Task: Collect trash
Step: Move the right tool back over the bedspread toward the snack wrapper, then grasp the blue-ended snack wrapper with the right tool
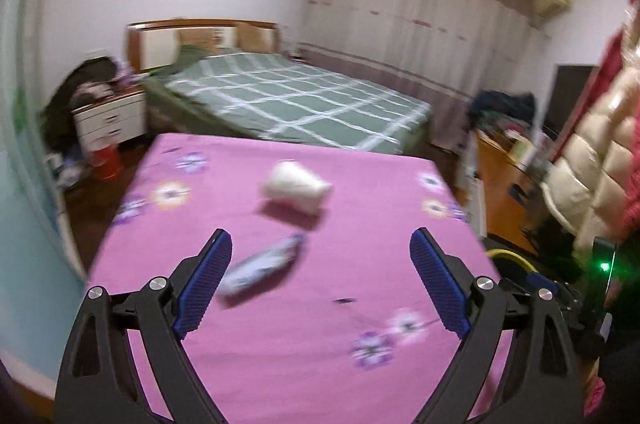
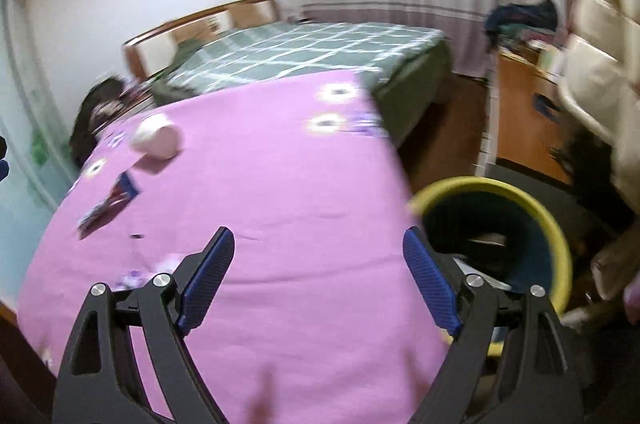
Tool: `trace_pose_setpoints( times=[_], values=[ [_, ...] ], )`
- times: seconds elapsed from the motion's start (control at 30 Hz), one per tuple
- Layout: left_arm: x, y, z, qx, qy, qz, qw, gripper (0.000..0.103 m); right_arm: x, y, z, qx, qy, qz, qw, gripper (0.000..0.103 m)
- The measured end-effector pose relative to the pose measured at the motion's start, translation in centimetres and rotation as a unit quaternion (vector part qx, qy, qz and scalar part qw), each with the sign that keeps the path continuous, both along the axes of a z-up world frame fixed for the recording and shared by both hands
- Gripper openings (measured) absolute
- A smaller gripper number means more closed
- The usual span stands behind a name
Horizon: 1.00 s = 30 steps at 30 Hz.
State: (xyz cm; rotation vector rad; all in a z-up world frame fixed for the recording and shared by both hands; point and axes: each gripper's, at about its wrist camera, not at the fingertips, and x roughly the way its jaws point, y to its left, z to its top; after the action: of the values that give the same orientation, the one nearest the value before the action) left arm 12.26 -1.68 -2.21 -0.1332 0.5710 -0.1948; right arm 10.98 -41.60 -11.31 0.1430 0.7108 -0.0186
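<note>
A white paper cup [image 1: 296, 186] lies on its side on the pink flowered tablecloth [image 1: 280, 336]. A pale snack wrapper [image 1: 260, 266] lies nearer, just ahead of my left gripper [image 1: 320, 248], which is open and empty above the cloth. A tiny dark scrap [image 1: 344, 300] lies to the right. In the right wrist view the cup [image 2: 156, 140], the wrapper [image 2: 108, 204] and the scrap [image 2: 137, 236] lie far left. My right gripper [image 2: 318, 244] is open and empty, beside a yellow-rimmed bin [image 2: 500, 240] that holds some trash.
A green checked bed [image 1: 288, 100] stands beyond the table. A white nightstand [image 1: 112, 116] and a red stool [image 1: 106, 160] are at the left. A wooden desk [image 2: 524, 120] with clutter and hanging coats [image 1: 592, 152] stand at the right.
</note>
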Motion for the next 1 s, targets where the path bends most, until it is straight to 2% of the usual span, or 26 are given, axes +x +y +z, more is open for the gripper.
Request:
trace_pose_setpoints(
  times=[0.17, 0.27, 0.4, 0.5, 0.73, 1.0],
  values=[
    [-1.6, 6.6, -0.5, -0.008, 0.0, 0.063, 0.998, 0.089, 4.2, 6.8, 0.0, -0.009, 0.015, 0.061, 0.998, 0.082],
    [-2.0, 9.9, -1.0, -0.017, 0.004, 0.087, 0.9961, 0.089, 6.9, 11.0, -0.3, -0.01, 0.031, 0.1, 0.994, 0.082],
    [-2.2, 12.4, -1.8, -0.029, 0.009, 0.102, 0.9943, 0.089, 9.8, 16.3, -1.3, -0.038, 0.053, 0.135, 0.989, 0.082],
    [-2.2, 12.8, -2.4, -0.034, 0.013, 0.103, 0.994, 0.089, 11.8, 18.7, -2.4, -0.057, 0.072, 0.14, 0.986, 0.082],
    [-2.1, 13.0, -3.2, -0.045, 0.019, 0.098, 0.9939, 0.09, 15.8, 21.2, -4.3, -0.074, 0.107, 0.135, 0.982, 0.082],
    [-1.8, 13.3, -3.9, -0.056, 0.027, 0.101, 0.993, 0.089, 19.8, 25.3, -3.1, -0.089, 0.065, 0.157, 0.981, 0.082]
  ],
)
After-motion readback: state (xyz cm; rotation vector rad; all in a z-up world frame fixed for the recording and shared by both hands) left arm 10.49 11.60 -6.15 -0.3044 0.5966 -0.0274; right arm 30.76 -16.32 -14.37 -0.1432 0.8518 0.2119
